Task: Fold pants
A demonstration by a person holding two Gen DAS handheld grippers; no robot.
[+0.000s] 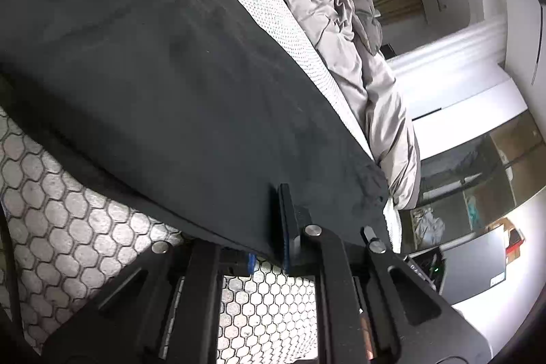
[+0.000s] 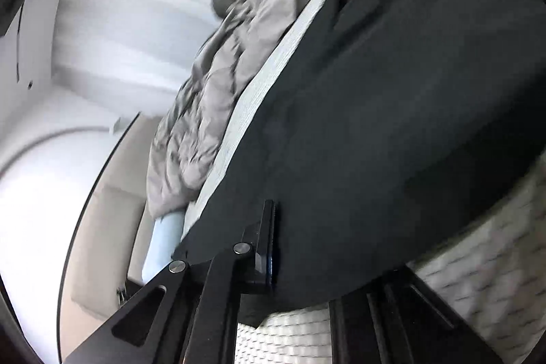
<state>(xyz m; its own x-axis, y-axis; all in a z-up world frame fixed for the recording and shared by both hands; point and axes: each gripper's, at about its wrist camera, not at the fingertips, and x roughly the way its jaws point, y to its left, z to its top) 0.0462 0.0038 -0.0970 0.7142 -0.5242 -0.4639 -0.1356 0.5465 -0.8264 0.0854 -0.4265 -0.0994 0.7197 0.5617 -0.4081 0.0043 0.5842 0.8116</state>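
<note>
Pants (image 1: 177, 63), left wrist view: dark cloth spread over a hexagon-patterned bedcover (image 1: 61, 220), its near edge raised off the cover. The left gripper (image 1: 285, 227) is pressed together on that edge close to one corner; the cloth passes between its blue-padded fingers (image 1: 290, 234), so this is a pinch, not an empty closure. A rumpled grey duvet (image 1: 334, 33) lies beyond the far edge of the pants, with a strip of pale mattress cover between them.

Right wrist view: the pants (image 2: 392, 91) fill most of the frame, again lying on the bedcover (image 2: 494, 234). The right gripper (image 2: 269, 244) is closed on the near edge by the opposite corner, with cloth gripped between the fingers. The picture is streaked, which suggests the hand is travelling.

Judged step: both near corners are pinched and lifted, the start of a fold carried across the garment. The next move calls for both hands to travel together, at even height and spacing, so that the lifted edge stays taut and lands square on the far edge before release.
</note>
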